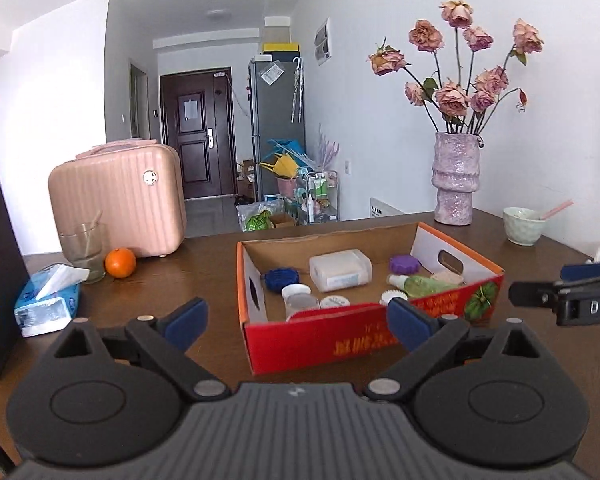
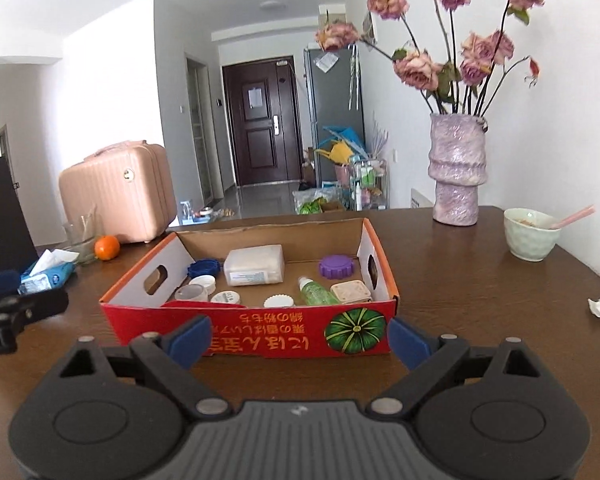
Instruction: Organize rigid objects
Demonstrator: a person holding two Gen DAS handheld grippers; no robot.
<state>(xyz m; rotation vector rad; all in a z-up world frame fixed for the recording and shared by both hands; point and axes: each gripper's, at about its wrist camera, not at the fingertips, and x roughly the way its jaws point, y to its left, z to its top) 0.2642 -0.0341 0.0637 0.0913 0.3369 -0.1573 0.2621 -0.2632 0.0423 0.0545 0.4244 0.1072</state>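
A red cardboard tray point(image 2: 260, 332) with a pumpkin picture sits on the brown wooden table point(image 2: 480, 312). Inside it lie one clear rectangular plastic box point(image 2: 254, 266), one purple ridged lid point(image 2: 336, 267), one blue ridged lid point(image 2: 204, 268), one green bottle point(image 2: 318, 292) and one beige square case point(image 2: 350, 292). Just before the tray, the left gripper point(image 1: 298, 322) and right gripper point(image 2: 300, 340) both gape wide, holding nothing.

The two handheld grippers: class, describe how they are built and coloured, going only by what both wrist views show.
Both look alike. The left gripper and the right gripper each have a grey ribbed body, black linkage arms with silver rivets, two round black discs, and blue pads on the fingers. Seen from the left wrist view, the right gripper's side carries white letters "DAS". No cables or sleeves show.
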